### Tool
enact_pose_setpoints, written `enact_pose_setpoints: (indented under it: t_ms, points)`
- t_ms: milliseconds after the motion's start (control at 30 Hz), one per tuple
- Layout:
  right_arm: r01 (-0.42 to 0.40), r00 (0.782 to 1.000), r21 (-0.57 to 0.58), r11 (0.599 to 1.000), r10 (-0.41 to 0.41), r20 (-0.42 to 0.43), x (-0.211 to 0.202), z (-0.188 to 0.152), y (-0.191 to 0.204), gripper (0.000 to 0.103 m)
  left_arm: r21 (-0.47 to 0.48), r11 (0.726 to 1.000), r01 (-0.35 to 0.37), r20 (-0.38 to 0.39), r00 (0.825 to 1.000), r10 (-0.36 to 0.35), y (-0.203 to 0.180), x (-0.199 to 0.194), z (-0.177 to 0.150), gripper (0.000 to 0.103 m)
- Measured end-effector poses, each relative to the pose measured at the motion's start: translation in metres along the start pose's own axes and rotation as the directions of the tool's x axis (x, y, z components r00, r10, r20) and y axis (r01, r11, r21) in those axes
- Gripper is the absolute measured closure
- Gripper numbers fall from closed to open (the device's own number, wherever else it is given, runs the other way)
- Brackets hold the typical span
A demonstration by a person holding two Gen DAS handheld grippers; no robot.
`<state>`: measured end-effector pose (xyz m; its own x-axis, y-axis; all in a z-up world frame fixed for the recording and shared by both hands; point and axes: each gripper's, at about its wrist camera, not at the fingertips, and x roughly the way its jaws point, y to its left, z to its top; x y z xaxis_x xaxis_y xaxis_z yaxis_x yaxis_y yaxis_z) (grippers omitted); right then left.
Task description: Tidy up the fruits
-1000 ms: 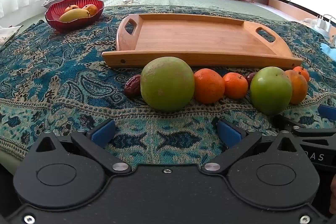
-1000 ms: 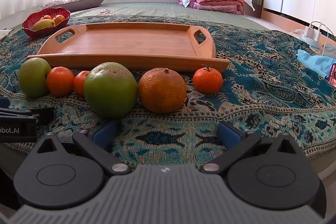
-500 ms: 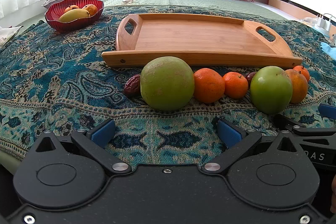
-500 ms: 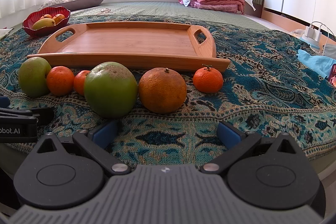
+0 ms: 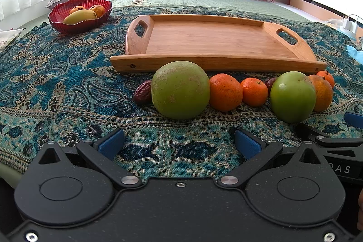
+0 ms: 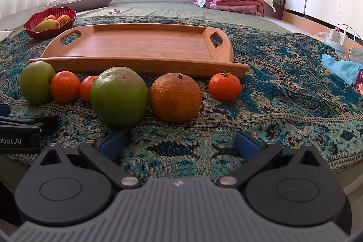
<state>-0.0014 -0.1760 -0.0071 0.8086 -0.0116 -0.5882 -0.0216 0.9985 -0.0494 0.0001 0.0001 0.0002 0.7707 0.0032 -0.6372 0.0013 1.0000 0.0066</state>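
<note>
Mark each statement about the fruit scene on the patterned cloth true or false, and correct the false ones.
1. The wooden tray has no fruit on it. True.
2. The red bowl is empty. False: it holds a few yellow and orange fruits.
3. The left hand-held gripper is open and holds nothing. True.
4. The right hand-held gripper is shut on the large orange. False: it is open, and the orange sits on the cloth ahead of it.
5. The fruits lie in a row along the tray's near side. True.
6. The small tangerine at the right end lies between the two green fruits. False: it lies apart, beyond the large orange.
</note>
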Motion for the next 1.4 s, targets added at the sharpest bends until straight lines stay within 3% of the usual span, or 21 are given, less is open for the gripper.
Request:
enact_pose_setpoints:
  t_ms: [1400]
  points:
    - [0.001, 1.0, 0.001, 1.0, -0.001, 0.009, -0.0012, -0.0011, 0.0004, 0.0, 0.004, 1.0, -0.004, 0.007, 1.0, 0.004, 0.0, 0.0001, -0.0002, 0.0]
